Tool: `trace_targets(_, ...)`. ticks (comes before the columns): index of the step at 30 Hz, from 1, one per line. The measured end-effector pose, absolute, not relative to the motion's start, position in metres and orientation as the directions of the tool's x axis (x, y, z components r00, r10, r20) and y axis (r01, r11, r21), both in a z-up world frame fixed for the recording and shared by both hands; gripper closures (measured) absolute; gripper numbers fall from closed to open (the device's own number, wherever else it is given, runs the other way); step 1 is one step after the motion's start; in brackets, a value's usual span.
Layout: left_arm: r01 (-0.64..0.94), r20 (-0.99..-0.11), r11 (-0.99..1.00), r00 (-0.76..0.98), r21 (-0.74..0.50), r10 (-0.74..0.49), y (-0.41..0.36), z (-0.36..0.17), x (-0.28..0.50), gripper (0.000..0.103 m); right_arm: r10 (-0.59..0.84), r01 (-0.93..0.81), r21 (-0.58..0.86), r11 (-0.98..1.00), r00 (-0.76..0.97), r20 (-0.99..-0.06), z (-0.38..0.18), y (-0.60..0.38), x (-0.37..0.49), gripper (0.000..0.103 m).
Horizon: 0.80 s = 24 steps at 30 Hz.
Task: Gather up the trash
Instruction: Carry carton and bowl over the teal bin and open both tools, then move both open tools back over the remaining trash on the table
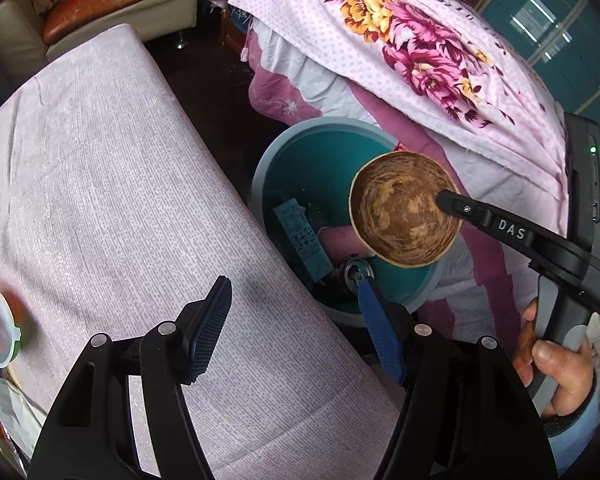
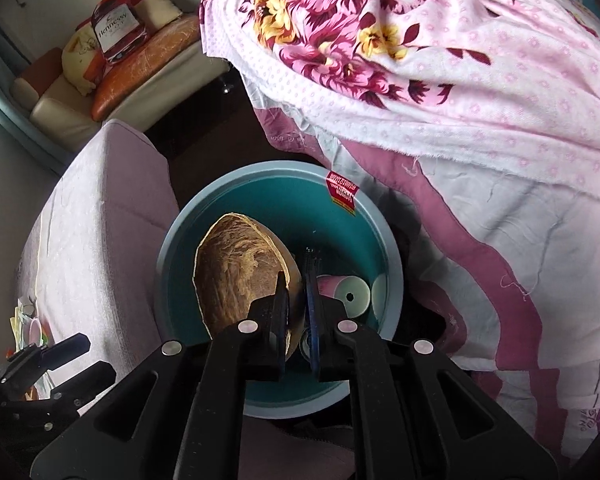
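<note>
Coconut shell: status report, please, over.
Right gripper shut on coconut shell, held above teal bin. Left gripper open, empty, over the table. Nothing in the way.

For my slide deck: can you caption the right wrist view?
Right claw holds a brown shell half over the teal bin.
</note>
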State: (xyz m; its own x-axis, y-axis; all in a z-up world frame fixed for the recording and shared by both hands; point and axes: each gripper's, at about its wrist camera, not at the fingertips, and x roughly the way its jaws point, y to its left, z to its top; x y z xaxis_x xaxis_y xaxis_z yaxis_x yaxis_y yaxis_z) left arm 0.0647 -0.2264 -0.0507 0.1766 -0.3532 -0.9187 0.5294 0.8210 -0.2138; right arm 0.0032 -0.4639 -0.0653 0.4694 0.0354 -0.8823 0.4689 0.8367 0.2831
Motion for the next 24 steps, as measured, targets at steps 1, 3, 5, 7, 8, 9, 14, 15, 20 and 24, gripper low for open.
trace_targets(1, 0.526, -0.918, 0.822, 0.177, -0.218, -0.356, -0.224, -0.05, 0.064, 0.036, 0.04, 0.468, 0.281, 0.838, 0.46, -0.887, -0.069, -0.462, 0.004, 0.093)
trace_targets(3, 0.52, -0.915, 0.825, 0.182, -0.221, -0.36, -0.218, -0.048, 0.064, 0.036, 0.061, 0.464, 0.287, 0.838, 0.442, -0.895, -0.078, -0.457, 0.007, 0.091)
trace_targets(5, 0.514, -0.913, 0.828, 0.186, -0.224, -0.363, -0.212, -0.046, 0.063, 0.036, 0.081, 0.462, 0.293, 0.837, 0.425, -0.901, -0.085, -0.454, 0.009, 0.088)
trace_targets(7, 0.506, -0.911, 0.831, 0.188, -0.23, -0.367, -0.207, -0.045, 0.063, 0.036, 0.088, 0.466, 0.3, 0.832, 0.423, -0.902, -0.087, -0.451, 0.008, 0.087)
trace_targets(8, 0.502, -0.91, 0.833, 0.19, -0.231, -0.367, -0.205, -0.044, 0.063, 0.036, 0.084, 0.468, 0.298, 0.832, 0.425, -0.901, -0.086, -0.45, 0.007, 0.087)
trace_targets(9, 0.499, -0.91, 0.835, 0.192, -0.232, -0.368, -0.203, -0.044, 0.063, 0.036, 0.08, 0.469, 0.297, 0.832, 0.428, -0.9, -0.085, -0.45, 0.006, 0.087)
trace_targets(14, 0.483, -0.907, 0.841, 0.193, -0.244, -0.374, -0.192, -0.044, 0.059, 0.036, 0.05, 0.47, 0.287, 0.834, 0.455, -0.889, -0.071, -0.449, 0.001, 0.066)
trace_targets(15, 0.48, -0.907, 0.842, 0.193, -0.245, -0.374, -0.19, -0.043, 0.058, 0.036, 0.048, 0.471, 0.289, 0.834, 0.459, -0.887, -0.067, -0.449, 0.001, 0.061)
trace_targets(20, 0.469, -0.903, 0.847, 0.202, -0.251, -0.379, -0.177, -0.039, 0.051, 0.036, 0.047, 0.457, 0.297, 0.839, 0.482, -0.875, -0.049, -0.439, -0.004, 0.04)
trace_targets(24, 0.457, -0.894, 0.852, 0.222, -0.256, -0.388, -0.163, -0.031, 0.044, 0.036, 0.06, 0.431, 0.303, 0.85, 0.493, -0.868, -0.033, -0.429, -0.006, 0.036)
